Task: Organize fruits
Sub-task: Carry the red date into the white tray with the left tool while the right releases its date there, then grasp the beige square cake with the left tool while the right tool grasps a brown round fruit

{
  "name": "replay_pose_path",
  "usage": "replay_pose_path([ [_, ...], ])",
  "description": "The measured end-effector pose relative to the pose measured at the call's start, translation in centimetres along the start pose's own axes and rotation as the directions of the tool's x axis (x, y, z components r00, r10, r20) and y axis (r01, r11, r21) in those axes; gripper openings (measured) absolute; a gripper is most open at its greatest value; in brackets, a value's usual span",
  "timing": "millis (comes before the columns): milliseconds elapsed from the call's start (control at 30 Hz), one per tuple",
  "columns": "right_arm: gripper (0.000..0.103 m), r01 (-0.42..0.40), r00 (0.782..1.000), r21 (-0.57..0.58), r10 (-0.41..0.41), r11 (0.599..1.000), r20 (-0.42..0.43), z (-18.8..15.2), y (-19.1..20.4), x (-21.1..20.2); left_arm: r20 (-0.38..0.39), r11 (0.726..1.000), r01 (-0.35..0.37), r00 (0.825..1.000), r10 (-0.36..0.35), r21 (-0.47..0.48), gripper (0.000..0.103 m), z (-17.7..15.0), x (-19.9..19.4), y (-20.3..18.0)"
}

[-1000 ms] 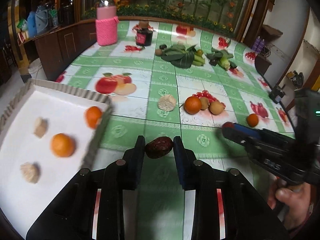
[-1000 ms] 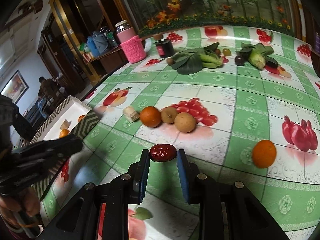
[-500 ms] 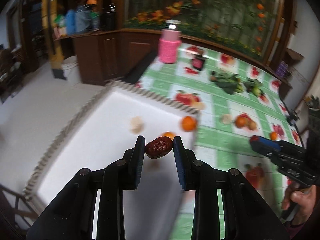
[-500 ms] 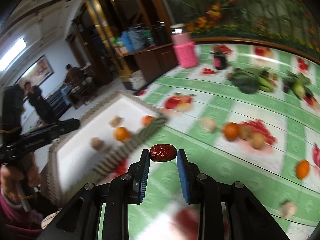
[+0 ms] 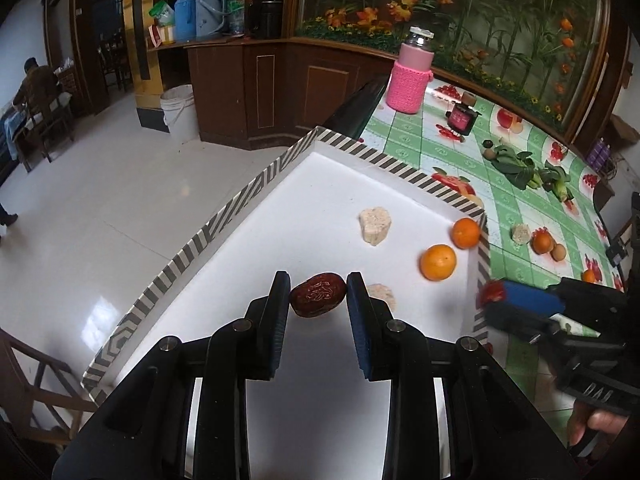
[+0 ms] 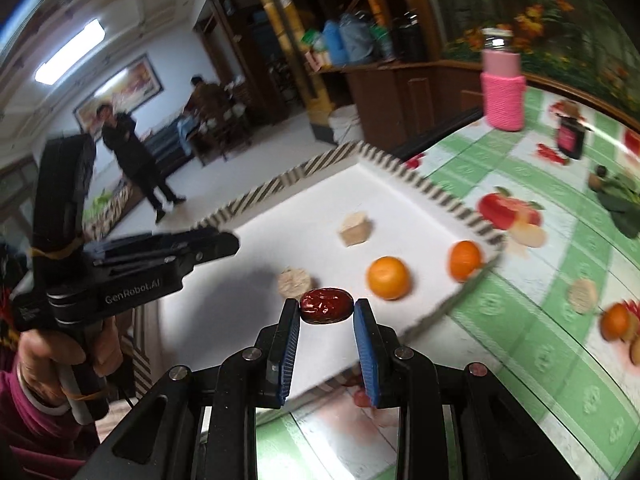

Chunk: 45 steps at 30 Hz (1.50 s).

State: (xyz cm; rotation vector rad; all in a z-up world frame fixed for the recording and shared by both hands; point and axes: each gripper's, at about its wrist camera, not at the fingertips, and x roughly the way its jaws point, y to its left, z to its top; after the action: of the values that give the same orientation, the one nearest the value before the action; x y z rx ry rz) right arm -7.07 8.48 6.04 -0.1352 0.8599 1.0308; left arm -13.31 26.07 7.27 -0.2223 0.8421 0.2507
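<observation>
My left gripper (image 5: 319, 279) is shut on a wrinkled dark red date (image 5: 318, 297) and hangs over the white tray with the striped rim (image 5: 256, 188). In the tray lie two oranges (image 5: 438, 262) (image 5: 465, 233) and two beige pieces (image 5: 374, 226) (image 5: 382, 295). My right gripper (image 6: 326, 303) is shut on a second red date (image 6: 326, 307), above the tray's near corner. In the right wrist view the tray (image 6: 256, 196) holds the oranges (image 6: 388, 277) (image 6: 464, 260), and the left gripper (image 6: 230, 245) reaches in from the left. The right gripper (image 5: 491, 294) shows at the tray's right edge.
On the green fruit-print tablecloth stand a pink-sleeved bottle (image 5: 410, 80) and a small dark bottle (image 5: 460, 116). Leafy greens (image 5: 516, 164), an orange with brown fruits (image 5: 542, 242) and a beige piece (image 5: 520, 234) lie further right. The tray's left side overhangs the floor. People (image 6: 132, 148) stand far back.
Both grippers have swung left, from above the tablecloth to above the tray. Each still grips its date. The tray now fills the middle of both views.
</observation>
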Motion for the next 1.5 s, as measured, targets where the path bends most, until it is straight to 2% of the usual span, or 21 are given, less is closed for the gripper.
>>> replay_pose_path([
  [267, 0.027, 0.042, 0.989, -0.115, -0.058, 0.992, -0.133, 0.5, 1.2, 4.6, -0.043, 1.0, -0.003, 0.999, 0.003, -0.002, 0.028, -0.2, 1.5, 0.1],
  [333, 0.027, 0.06, 0.986, -0.14, -0.08, 0.988, -0.145, 0.7, 1.5, 5.0, -0.048, 1.0, -0.023, 0.999, 0.024, 0.008, 0.028, -0.2, 1.8, 0.2],
  [567, 0.027, 0.063, 0.975, -0.154, -0.094, 0.986, -0.201, 0.9, 1.1, 7.1, -0.067, 0.999, -0.03, 0.997, 0.031, 0.013, 0.028, -0.3, 2.4, 0.7],
  [600, 0.028, 0.078, 0.975, -0.177, -0.111, 0.981, -0.19, 0.7, 1.3, 7.0, -0.068, 0.999, -0.042, 0.997, 0.043, 0.014, 0.031, -0.3, 2.4, 0.8],
  [633, 0.031, 0.09, 0.976, -0.187, -0.124, 0.978, -0.18, 0.7, 1.4, 6.8, -0.068, 0.998, -0.054, 0.996, 0.055, 0.015, 0.038, -0.3, 2.5, 0.9],
  [667, 0.032, 0.093, 0.977, -0.184, -0.125, 0.978, -0.171, 0.6, 1.4, 6.5, -0.066, 0.998, -0.063, 0.996, 0.064, 0.015, 0.045, -0.4, 2.5, 1.0],
  [700, 0.032, 0.084, 0.98, -0.172, -0.113, 0.982, -0.163, 0.5, 1.3, 6.1, -0.064, 0.997, -0.07, 0.995, 0.071, 0.012, 0.057, -0.4, 2.5, 1.1],
  [733, 0.032, 0.077, 0.984, -0.16, -0.102, 0.984, -0.149, 0.5, 1.2, 5.5, -0.055, 0.998, -0.07, 0.996, 0.07, 0.007, 0.061, -0.5, 2.3, 1.3],
  [867, 0.032, 0.076, 0.996, -0.095, -0.08, 0.993, -0.039, -0.9, 0.1, 1.3, 0.015, 0.993, -0.111, 0.994, 0.112, -0.028, 0.061, -0.6, 0.8, 1.2],
  [967, 0.032, 0.056, 0.998, -0.022, -0.055, 0.998, 0.027, -2.0, -1.4, -1.9, 0.068, 0.995, -0.088, 0.994, 0.091, -0.046, 0.061, -0.5, -0.3, 0.0],
  [1067, 0.033, 0.125, 0.99, 0.035, -0.127, 0.992, 0.059, -2.4, -3.4, -4.3, 0.124, 0.997, -0.068, 0.99, 0.07, -0.021, 0.061, 0.0, -1.3, -2.6],
  [1167, 0.033, 0.168, 0.981, 0.095, -0.176, 0.981, 0.084, -3.1, -5.2, -6.6, 0.144, 1.0, -0.03, 0.989, 0.03, 0.002, 0.061, 0.2, -1.9, -5.2],
  [1300, 0.033, 0.22, 0.966, 0.163, -0.238, 0.962, 0.103, -4.8, -7.4, -9.3, 0.144, 0.998, 0.004, 0.99, -0.014, 0.064, 0.061, 0.2, -2.0, -8.7],
  [1367, 0.033, 0.279, 0.951, 0.171, -0.297, 0.945, 0.088, -5.4, -8.2, -10.3, 0.139, 0.996, 0.011, 0.99, -0.022, 0.085, 0.061, 0.2, -1.9, -10.0],
  [1500, 0.033, 0.308, 0.936, 0.203, -0.334, 0.93, 0.108, -6.9, -9.7, -13.2, 0.117, 0.994, 0.045, 0.991, -0.057, 0.103, 0.061, 0.6, -1.7, -12.5],
])
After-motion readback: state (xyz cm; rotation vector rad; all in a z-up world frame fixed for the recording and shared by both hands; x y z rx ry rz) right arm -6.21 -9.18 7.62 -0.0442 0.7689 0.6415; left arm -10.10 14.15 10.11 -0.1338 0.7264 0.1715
